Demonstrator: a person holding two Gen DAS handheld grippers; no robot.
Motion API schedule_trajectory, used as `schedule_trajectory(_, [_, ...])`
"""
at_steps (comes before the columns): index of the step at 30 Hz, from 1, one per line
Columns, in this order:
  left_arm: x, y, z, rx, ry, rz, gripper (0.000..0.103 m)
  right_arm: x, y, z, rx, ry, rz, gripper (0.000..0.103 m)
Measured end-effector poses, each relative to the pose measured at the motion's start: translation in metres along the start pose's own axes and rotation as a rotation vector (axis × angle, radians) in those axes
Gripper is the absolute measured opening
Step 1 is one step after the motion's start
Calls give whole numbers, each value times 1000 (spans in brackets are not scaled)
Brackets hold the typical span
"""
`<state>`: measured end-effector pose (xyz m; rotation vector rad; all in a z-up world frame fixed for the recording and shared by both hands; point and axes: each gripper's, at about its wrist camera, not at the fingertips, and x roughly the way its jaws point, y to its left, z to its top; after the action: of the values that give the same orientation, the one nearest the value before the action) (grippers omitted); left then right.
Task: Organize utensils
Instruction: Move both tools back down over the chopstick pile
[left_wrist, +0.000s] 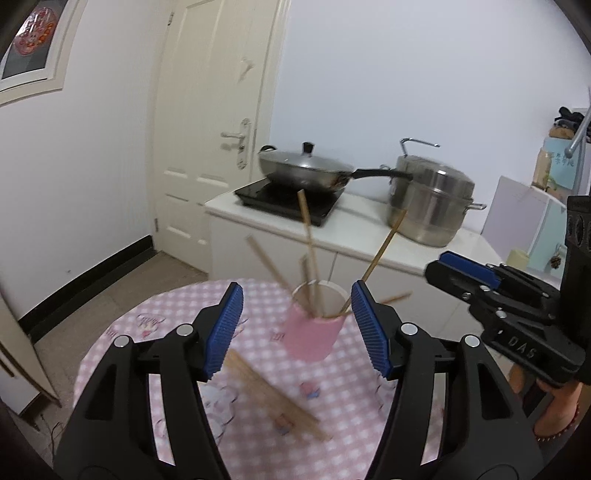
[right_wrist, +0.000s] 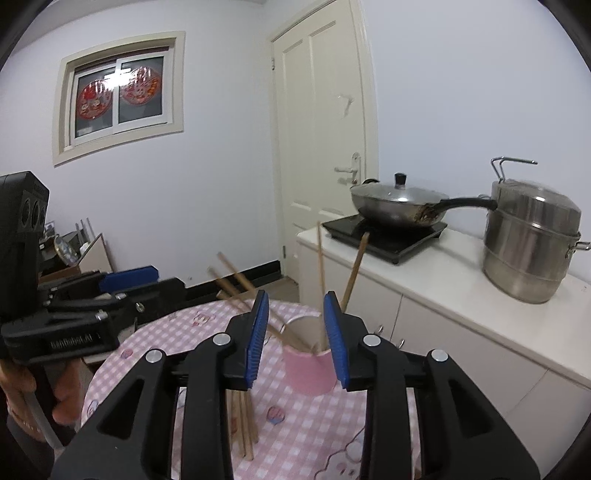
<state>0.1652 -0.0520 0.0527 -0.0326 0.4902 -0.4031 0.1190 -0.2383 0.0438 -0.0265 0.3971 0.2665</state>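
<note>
A pink cup (left_wrist: 314, 338) (right_wrist: 308, 373) stands on the round table with the pink checked cloth (left_wrist: 347, 417) (right_wrist: 306, 435). Several wooden chopsticks (left_wrist: 308, 243) (right_wrist: 320, 273) stand in it, leaning outward. More chopsticks (left_wrist: 273, 395) (right_wrist: 244, 424) lie flat on the cloth to the left of the cup. My left gripper (left_wrist: 297, 328) is open and empty, hovering just before the cup. My right gripper (right_wrist: 295, 339) is open and empty, its jaws framing the cup from the near side. It shows from the side in the left wrist view (left_wrist: 465, 273).
A white counter (left_wrist: 362, 225) (right_wrist: 461, 280) behind the table carries an induction hob with a lidded wok (left_wrist: 306, 170) (right_wrist: 402, 206) and a steel steamer pot (left_wrist: 428, 203) (right_wrist: 532, 240). A door and white wall stand behind. A person's hand holds each gripper handle.
</note>
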Motion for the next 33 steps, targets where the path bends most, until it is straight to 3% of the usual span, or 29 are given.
schedule_trajectory(9, [7, 47, -44, -81, 97, 54, 64, 44, 27, -51, -36, 145, 39, 29])
schedule_trajectory(15, [52, 75, -79, -185, 262, 51, 63, 88, 43, -89, -94, 276, 31, 29])
schedule_trajectory(22, [100, 75, -106, -194, 396, 56, 63, 126, 42, -120, -114, 408, 23, 29])
schedule_trajectory(28, [129, 72, -117, -192, 463, 71, 63, 136, 35, -131, -107, 459, 28, 29])
schedule_trajectory(33, [147, 71, -123, -190, 505, 100, 55, 141, 33, -133, -113, 481, 46, 29])
